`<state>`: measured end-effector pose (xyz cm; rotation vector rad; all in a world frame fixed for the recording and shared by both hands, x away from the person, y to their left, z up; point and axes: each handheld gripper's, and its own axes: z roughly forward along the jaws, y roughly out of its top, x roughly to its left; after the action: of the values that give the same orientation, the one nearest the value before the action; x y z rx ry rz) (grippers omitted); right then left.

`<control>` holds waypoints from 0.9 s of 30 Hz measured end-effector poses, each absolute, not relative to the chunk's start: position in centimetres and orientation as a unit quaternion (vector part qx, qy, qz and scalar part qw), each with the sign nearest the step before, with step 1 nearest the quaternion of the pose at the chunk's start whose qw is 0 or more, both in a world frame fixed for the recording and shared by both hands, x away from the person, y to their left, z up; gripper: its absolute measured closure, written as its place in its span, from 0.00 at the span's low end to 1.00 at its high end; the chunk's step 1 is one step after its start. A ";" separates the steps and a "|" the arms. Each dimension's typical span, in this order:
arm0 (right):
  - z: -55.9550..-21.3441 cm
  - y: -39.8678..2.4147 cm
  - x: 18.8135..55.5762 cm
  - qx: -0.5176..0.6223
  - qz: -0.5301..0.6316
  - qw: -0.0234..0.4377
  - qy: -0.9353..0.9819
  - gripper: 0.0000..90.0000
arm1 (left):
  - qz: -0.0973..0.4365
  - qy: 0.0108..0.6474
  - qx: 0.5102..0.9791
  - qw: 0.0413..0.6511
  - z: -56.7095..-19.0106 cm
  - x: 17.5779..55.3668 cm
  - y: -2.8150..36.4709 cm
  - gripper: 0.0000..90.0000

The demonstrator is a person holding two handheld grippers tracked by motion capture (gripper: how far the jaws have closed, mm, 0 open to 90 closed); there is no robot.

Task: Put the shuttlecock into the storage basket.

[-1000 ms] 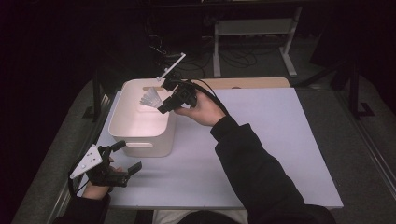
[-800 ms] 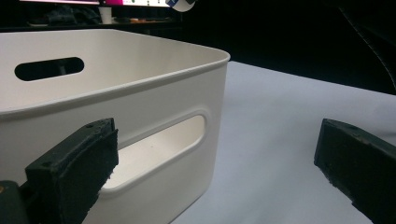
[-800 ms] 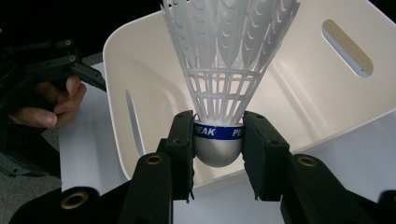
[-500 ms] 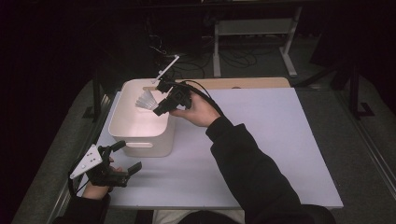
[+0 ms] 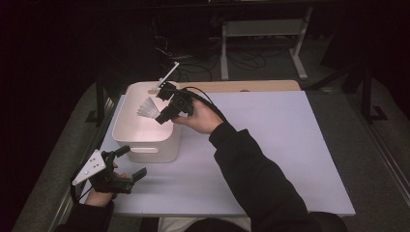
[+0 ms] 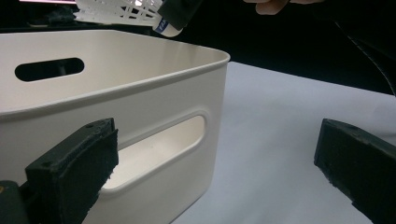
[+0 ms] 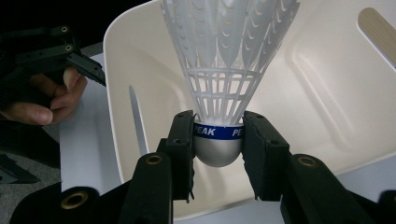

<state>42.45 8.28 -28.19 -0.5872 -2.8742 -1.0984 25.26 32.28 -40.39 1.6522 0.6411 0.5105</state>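
A white plastic shuttlecock (image 7: 224, 70) with a blue band and a grey rounded cork is pinched at its cork by my right gripper (image 7: 218, 140). Its skirt points away from the jaws. In the high view the right gripper (image 5: 162, 116) holds the shuttlecock (image 5: 147, 110) over the open white bin (image 5: 145, 142), above its right rim. My left gripper (image 5: 131, 162) rests on the mat in front of the bin's near left corner. Its jaws stand wide apart with nothing between them (image 6: 219, 158), facing the bin's handle wall (image 6: 93, 84).
The bin sits at the back left of a pale mat (image 5: 270, 145) that covers the table, with a wooden strip (image 5: 261, 86) along the far edge. The bin's inside (image 7: 317, 84) looks bare. Beyond the table are cables and a desk frame (image 5: 261, 29) on a dark floor.
My right hand has carried the shuttlecock a little to the left, farther over the bin. The left gripper has stayed where it was.
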 end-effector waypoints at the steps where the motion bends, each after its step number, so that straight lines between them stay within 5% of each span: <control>1: -28.2 8.3 42.5 -0.187 -0.351 0.005 -0.918 0.71 | 0.221 0.277 0.714 0.604 -40.4 25.3 32.3 0.00; 27: -31.0 9.9 43.1 -0.188 -0.325 0.027 -0.926 0.71 | 0.220 0.275 0.714 0.605 -40.4 25.2 32.3 0.00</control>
<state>43.08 9.90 -31.04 -0.5811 -2.8601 -1.0049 25.23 32.29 -40.38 1.6514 0.6371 0.5089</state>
